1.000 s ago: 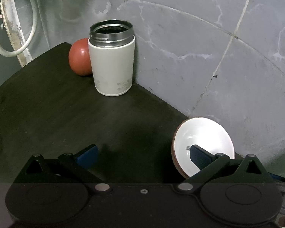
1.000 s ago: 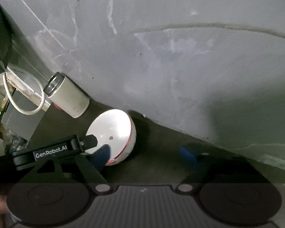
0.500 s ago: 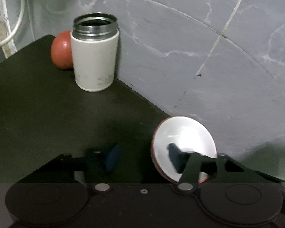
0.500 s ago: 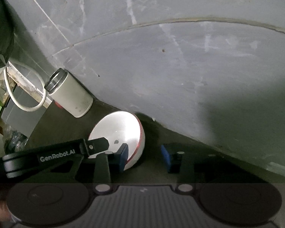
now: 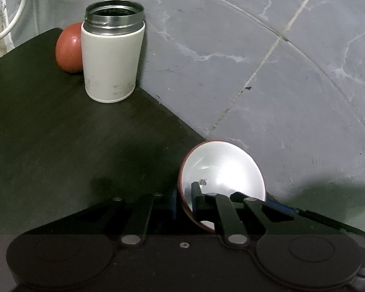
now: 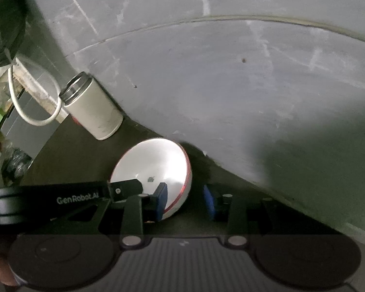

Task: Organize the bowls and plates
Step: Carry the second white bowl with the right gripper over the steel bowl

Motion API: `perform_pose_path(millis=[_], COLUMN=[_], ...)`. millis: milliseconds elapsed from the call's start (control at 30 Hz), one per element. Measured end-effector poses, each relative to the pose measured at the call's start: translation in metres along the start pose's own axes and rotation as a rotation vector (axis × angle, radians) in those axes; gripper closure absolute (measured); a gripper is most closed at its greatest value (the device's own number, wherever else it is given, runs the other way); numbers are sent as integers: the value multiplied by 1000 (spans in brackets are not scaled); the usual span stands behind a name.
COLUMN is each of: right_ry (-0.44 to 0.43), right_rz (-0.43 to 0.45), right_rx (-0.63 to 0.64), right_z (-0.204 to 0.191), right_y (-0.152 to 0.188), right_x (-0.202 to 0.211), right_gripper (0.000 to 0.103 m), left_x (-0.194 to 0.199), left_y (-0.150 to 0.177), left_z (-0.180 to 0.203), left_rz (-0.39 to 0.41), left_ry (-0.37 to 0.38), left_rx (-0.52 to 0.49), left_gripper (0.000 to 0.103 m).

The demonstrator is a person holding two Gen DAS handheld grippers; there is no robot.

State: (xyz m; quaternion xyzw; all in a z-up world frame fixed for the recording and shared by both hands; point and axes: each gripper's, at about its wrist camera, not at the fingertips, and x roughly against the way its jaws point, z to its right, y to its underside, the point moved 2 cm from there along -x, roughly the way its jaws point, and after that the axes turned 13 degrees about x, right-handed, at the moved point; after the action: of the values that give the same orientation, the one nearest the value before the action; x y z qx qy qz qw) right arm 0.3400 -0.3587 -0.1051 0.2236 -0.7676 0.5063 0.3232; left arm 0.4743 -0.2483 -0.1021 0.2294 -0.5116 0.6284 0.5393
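Note:
A bowl [image 5: 226, 168], white inside with a red rim and outside, lies tipped on its side on the dark table [image 5: 60, 146] against the grey wall. My left gripper [image 5: 185, 202] is shut on its near rim, one pad inside and one outside. In the right wrist view the same bowl [image 6: 158, 160] opens toward me. The right gripper [image 6: 185, 202] straddles its lower rim, narrowed but open, with a dark gap between the outer pad and the bowl. The left gripper's black finger [image 6: 125, 189] reaches into the bowl from the left.
A white flask [image 5: 113, 56] with an open steel mouth stands at the table's back edge, with a red round object [image 5: 69, 48] behind it. The grey marbled wall [image 5: 255, 60] runs close along the table's right side. A white cable [image 6: 36, 119] hangs beyond the table's far end.
Both grippers have narrowed from wide open. The left one closed onto the bowl's rim, and the right one's fingers drew in around the rim. Both moved slightly closer.

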Motion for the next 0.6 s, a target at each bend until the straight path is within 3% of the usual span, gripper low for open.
perform_pose_path(millis=[33, 267, 600], right_ry=[-14, -70, -127], right_rz=[-2, -16, 42], right_rx=[8, 62, 178], right_z=[0, -4, -21], right_y=[0, 5, 5], right_x=[0, 5, 66], right_gripper=[78, 81, 81], left_x=[0, 16, 80], left_y=[1, 10, 36], left_z=[1, -10, 1], left_rz=[-1, 37, 158], left_ry=[-1, -3, 40], left_rx=[3, 57, 117], left_gripper=[92, 94, 96])
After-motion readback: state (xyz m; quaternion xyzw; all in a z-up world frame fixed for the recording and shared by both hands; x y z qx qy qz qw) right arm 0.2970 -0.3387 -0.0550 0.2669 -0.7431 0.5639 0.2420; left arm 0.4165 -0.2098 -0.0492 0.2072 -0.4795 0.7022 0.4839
